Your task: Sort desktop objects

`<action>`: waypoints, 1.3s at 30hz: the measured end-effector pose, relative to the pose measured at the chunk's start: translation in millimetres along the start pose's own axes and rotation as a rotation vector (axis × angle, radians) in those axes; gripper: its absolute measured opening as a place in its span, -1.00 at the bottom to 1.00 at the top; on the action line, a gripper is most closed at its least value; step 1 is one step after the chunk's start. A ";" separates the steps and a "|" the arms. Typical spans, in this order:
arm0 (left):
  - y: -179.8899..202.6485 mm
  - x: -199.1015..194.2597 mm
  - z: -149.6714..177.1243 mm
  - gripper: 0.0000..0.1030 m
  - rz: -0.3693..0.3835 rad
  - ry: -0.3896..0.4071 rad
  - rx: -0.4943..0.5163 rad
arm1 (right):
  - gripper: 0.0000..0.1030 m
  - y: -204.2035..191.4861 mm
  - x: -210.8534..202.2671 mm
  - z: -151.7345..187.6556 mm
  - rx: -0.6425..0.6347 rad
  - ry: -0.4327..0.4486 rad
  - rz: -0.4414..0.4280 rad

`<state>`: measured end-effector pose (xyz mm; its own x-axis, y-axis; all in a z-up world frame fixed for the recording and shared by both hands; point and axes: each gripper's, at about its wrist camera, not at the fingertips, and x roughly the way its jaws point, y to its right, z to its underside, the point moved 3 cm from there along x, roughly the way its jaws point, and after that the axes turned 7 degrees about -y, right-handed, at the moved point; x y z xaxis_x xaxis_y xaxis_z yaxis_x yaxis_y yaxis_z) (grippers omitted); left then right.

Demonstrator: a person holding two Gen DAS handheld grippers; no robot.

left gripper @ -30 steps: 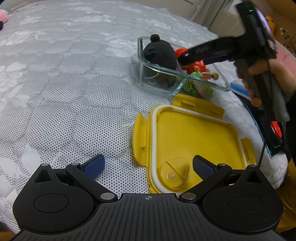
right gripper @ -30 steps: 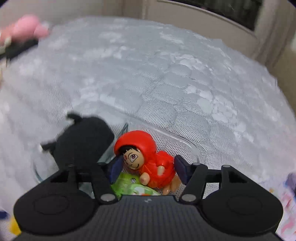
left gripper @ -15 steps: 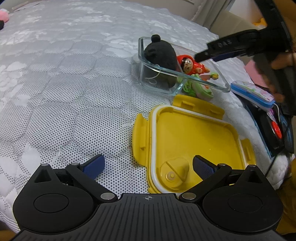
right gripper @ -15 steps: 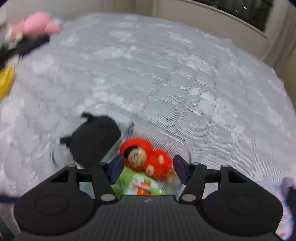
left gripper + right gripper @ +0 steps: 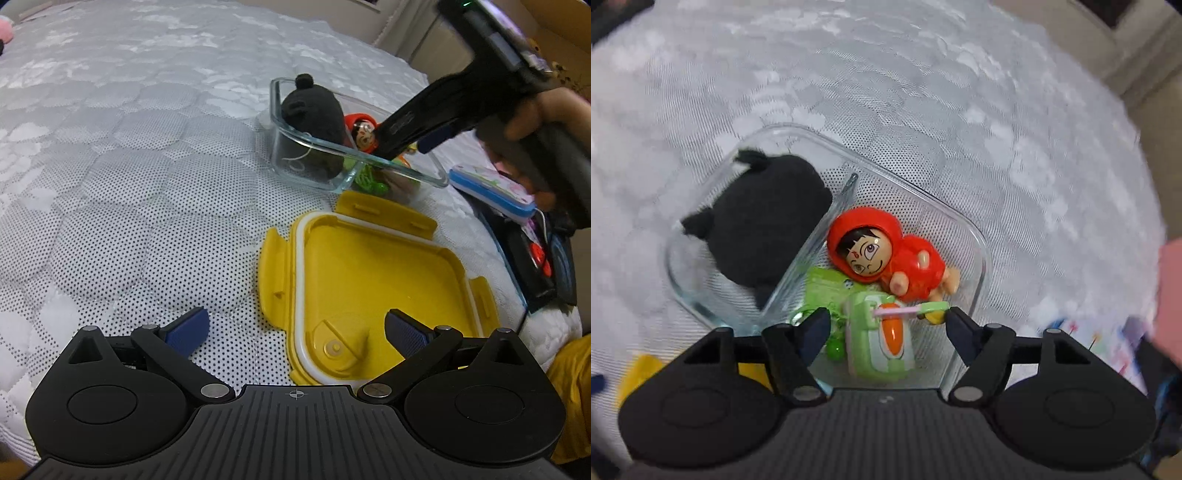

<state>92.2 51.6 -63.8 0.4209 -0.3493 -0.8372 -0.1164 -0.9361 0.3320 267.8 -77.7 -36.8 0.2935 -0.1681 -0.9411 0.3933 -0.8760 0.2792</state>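
A clear glass rectangular container (image 5: 975, 236) with rounded corners sits on the quilted white dotted cover (image 5: 129, 177), holding a fuzzy black plush (image 5: 764, 229), a glossy red hooded plastic figure (image 5: 886, 254) and a green plastic carrot toy (image 5: 882, 336). Nearer lies a yellow plastic clip lid (image 5: 373, 273); the cover's left is open. The right gripper (image 5: 882, 321) has tilted steeper over the container since a second ago, jaws opening, nothing gripped. The left gripper (image 5: 295, 328) stands wide, empty.

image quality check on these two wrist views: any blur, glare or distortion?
Left wrist view: sharp; strong fisheye bend at the edges; faint reflections on the glass container; yellow lid crisp. Right wrist view: motion blur smears the quilt and frame edges; red hooded figure stays readable; black plush is soft, dark, with little detail.
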 end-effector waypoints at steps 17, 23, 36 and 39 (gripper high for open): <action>4.1 2.0 -1.2 1.00 -0.003 -0.007 0.002 | -0.10 -27.2 -27.9 21.8 -0.343 0.175 0.144; 15.9 -7.6 -3.2 1.00 0.000 -0.006 0.055 | 0.17 -6.9 -40.7 14.0 -0.209 0.174 0.048; 34.9 -9.7 0.6 1.00 0.019 -0.004 0.149 | 0.37 5.4 -75.3 -8.5 0.062 0.239 -0.296; 29.4 -10.4 1.8 1.00 0.021 0.000 0.134 | 0.24 -10.3 -82.6 -19.0 0.051 0.274 -0.280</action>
<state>82.8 27.6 -46.1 0.4168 -0.3687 -0.8309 -0.2443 -0.9259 0.2883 256.1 -46.2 41.7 0.4054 0.2011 -0.8917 0.4492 -0.8934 0.0027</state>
